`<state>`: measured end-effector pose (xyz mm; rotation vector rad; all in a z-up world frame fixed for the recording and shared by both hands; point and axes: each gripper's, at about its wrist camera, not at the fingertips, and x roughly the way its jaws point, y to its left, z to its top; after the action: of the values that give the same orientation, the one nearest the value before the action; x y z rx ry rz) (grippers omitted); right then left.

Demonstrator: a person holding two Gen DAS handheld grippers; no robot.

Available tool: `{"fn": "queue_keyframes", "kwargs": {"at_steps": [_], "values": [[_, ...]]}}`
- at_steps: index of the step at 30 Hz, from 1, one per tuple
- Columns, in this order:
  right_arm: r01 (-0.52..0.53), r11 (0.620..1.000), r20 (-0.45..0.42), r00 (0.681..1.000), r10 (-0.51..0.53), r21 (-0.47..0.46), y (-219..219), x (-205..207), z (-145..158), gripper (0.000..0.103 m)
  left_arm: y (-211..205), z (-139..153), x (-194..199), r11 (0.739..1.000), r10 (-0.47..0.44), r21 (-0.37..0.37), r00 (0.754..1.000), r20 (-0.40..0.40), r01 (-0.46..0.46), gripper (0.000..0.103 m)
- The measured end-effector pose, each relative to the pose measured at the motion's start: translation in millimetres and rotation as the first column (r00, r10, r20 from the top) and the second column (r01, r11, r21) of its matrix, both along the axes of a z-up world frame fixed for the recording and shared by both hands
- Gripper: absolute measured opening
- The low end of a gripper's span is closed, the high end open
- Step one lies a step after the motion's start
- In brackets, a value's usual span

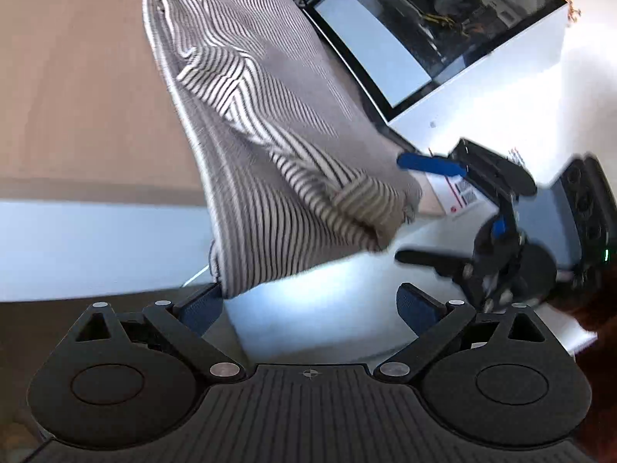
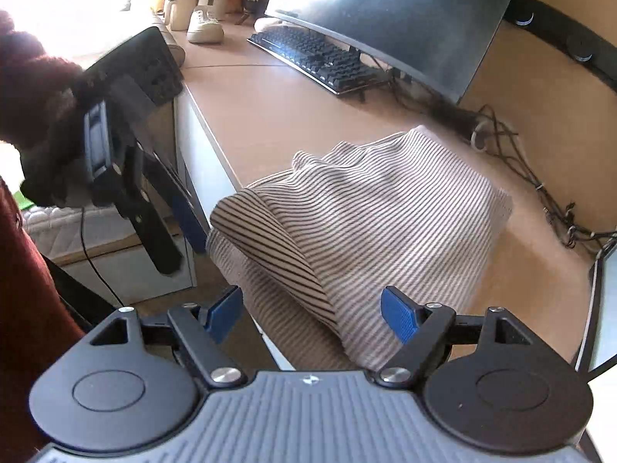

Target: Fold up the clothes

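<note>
A beige garment with thin dark stripes [image 2: 385, 208] lies folded on the wooden desk [image 2: 270, 115], its near part hanging over the desk's front edge. My right gripper [image 2: 312, 312] is open above that near part, and the cloth runs between its blue pads without being pressed. In the left wrist view the garment [image 1: 262, 123] droops down to a corner beside the left pad. My left gripper [image 1: 308, 305] stands wide open and holds nothing. The right gripper [image 1: 401, 210] shows there too, jaws apart around the garment's sleeve end. The left gripper [image 2: 183, 256] points downward off the desk's edge.
A monitor [image 2: 385, 11], a keyboard [image 2: 312, 58], plant pots [image 2: 193, 4] and a white shoe [image 2: 206, 27] stand at the back of the desk. Tangled cables [image 2: 540, 177] lie to the right. A glass-sided computer case [image 1: 443, 31] sits beside the garment. A person's dark red sleeve [image 2: 27, 88] is at the left.
</note>
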<state>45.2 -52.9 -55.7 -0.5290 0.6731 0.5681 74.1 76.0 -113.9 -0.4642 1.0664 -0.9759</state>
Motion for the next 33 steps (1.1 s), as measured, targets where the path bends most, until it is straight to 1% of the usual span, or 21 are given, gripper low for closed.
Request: {"fn": "queue_keyframes", "kwargs": {"at_steps": [1,4,8,10,13,15,16,17,19,20,21,22,23,24,25,26,27,28,30,31,33], "values": [[-0.003,1.0,0.011,1.0,0.003,-0.014,-2.0,-1.3,-0.9,0.08,-0.4,1.1,3.7,1.0,0.007,-0.021,1.0,-0.008,-0.007,0.099],[-0.02,0.995,0.083,0.996,0.028,-0.101,3.2,-12.3,-13.5,0.08,0.6,12.4,12.4,0.996,0.019,-0.088,0.999,-0.03,-0.022,0.099],[-0.052,0.98,0.167,0.982,0.085,-0.192,20.8,-13.7,-32.6,0.085,-8.0,34.3,13.8,0.981,-0.011,-0.196,1.0,-0.022,0.006,0.099],[-0.07,0.965,0.212,0.969,0.126,-0.254,29.6,-12.3,-43.7,0.085,-15.8,41.6,14.3,0.974,-0.018,-0.224,1.0,-0.019,0.013,0.1],[-0.085,0.93,0.282,0.939,0.194,-0.359,41.0,-10.9,-63.3,0.085,-28.6,48.0,18.0,0.967,-0.021,-0.255,0.999,-0.042,0.01,0.101],[-0.082,0.924,0.295,0.934,0.202,-0.373,45.7,-6.1,-67.1,0.084,-29.6,54.2,17.5,0.966,-0.026,-0.256,0.999,-0.032,0.017,0.101],[-0.079,0.925,0.298,0.933,0.2,-0.372,48.0,-2.7,-67.9,0.078,-28.2,58.3,17.2,0.968,-0.032,-0.248,0.999,-0.022,0.025,0.101],[-0.069,0.932,0.291,0.94,0.18,-0.355,49.0,-2.3,-64.3,0.067,-26.9,62.6,18.1,0.971,-0.038,-0.238,0.999,-0.014,0.034,0.101],[-0.025,0.964,0.223,0.971,0.086,-0.265,45.6,9.3,-46.1,0.056,-14.8,74.8,15.9,0.978,-0.045,-0.201,0.998,0.033,0.051,0.101],[0.0,0.978,0.169,0.985,0.035,-0.207,42.2,18.8,-35.3,0.052,-7.6,81.4,14.4,0.982,-0.049,-0.179,0.997,0.059,0.059,0.101],[0.036,0.991,0.089,0.996,-0.025,-0.128,35.5,31.6,-23.7,0.051,-0.4,87.9,12.9,0.985,-0.053,-0.157,0.995,0.086,0.066,0.102],[0.085,0.996,-0.008,0.996,-0.086,-0.039,27.1,45.7,-12.1,0.051,9.4,94.5,9.9,0.99,-0.05,-0.124,0.991,0.121,0.065,0.102],[0.137,0.99,-0.101,0.986,-0.132,0.04,18.5,58.6,-3.2,0.051,20.7,101.1,5.9,0.995,-0.044,-0.084,0.986,0.163,0.058,0.103],[0.19,0.976,-0.191,0.967,-0.167,0.108,9.6,70.7,3.9,0.051,28.2,107.2,3.0,0.998,-0.039,-0.037,0.977,0.208,0.048,0.103],[0.248,0.953,-0.28,0.94,-0.194,0.173,-0.6,83.5,7.9,0.051,33.4,113.0,0.7,0.999,-0.037,0.014,0.966,0.257,0.034,0.103],[0.31,0.922,-0.368,0.905,-0.212,0.231,-11.9,96.9,9.7,0.051,35.9,117.6,-0.8,0.998,-0.035,0.067,0.953,0.302,0.015,0.103],[0.373,0.884,-0.456,0.862,-0.22,0.281,-23.9,110.8,10.6,0.051,34.2,121.2,-1.8,0.994,-0.035,0.113,0.938,0.344,-0.005,0.103],[0.418,0.854,-0.52,0.827,-0.215,0.311,-33.5,121.3,10.1,0.051,29.7,123.4,-2.5,0.988,-0.04,0.153,0.922,0.386,-0.022,0.103],[0.467,0.814,-0.6,0.777,-0.192,0.346,-47.1,134.5,7.7,0.051,13.5,123.5,-3.9,0.973,-0.067,0.225,0.885,0.46,-0.044,0.103],[0.469,0.809,-0.614,0.769,-0.177,0.354,-50.1,136.7,6.3,0.051,3.1,121.5,-4.1,0.964,-0.087,0.26,0.868,0.489,-0.051,0.103],[0.454,0.813,-0.624,0.767,-0.149,0.364,-52.2,138.6,3.7,0.051,-20.6,113.8,-1.8,0.942,-0.135,0.331,0.834,0.535,-0.06,0.103]]}}
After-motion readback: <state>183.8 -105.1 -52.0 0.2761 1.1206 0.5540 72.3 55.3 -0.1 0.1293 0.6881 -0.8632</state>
